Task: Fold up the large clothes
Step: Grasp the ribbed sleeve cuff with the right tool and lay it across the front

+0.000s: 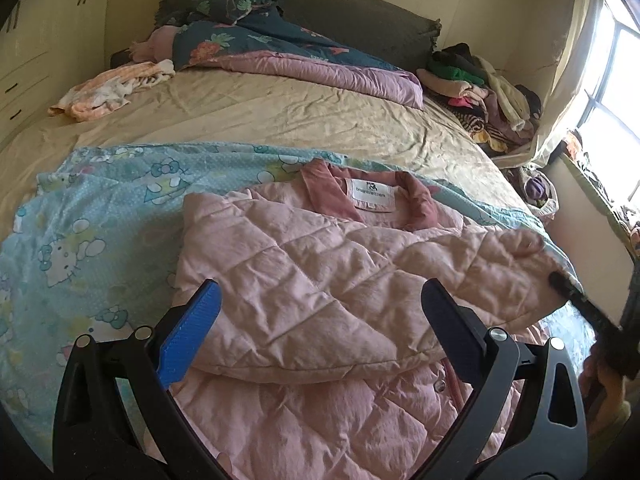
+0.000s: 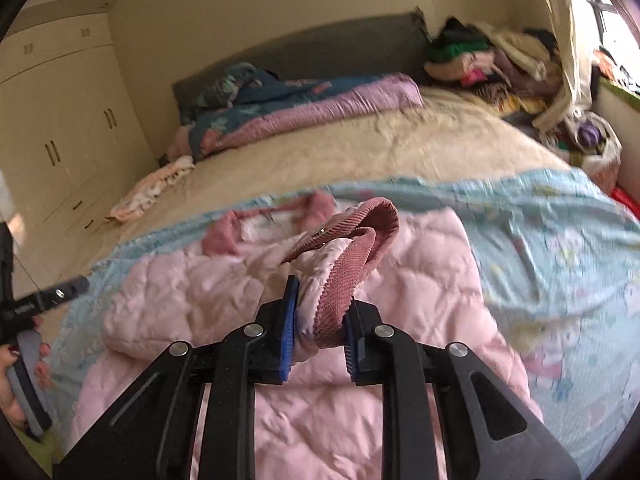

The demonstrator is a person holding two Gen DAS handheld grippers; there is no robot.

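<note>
Gripping the corduroy cuff point(image 2: 360, 248), the right gripper point(image 2: 318, 332) has its fingers closed on that sleeve end, probably to carry it across the pink quilted jacket point(image 1: 320, 272), which lies on the blue cartoon sheet point(image 1: 92, 216) at the bed's near end. The left gripper point(image 1: 320, 320) hovers with its fingers spread and empty. The jacket's hem is cut off, and the right view is blurred.

The right gripper point(image 2: 320, 330) sits at lower centre of its view, jaws clamped tight. The left gripper point(image 1: 320, 322), low in its frame, stands spread wide, gripping nothing.
</note>
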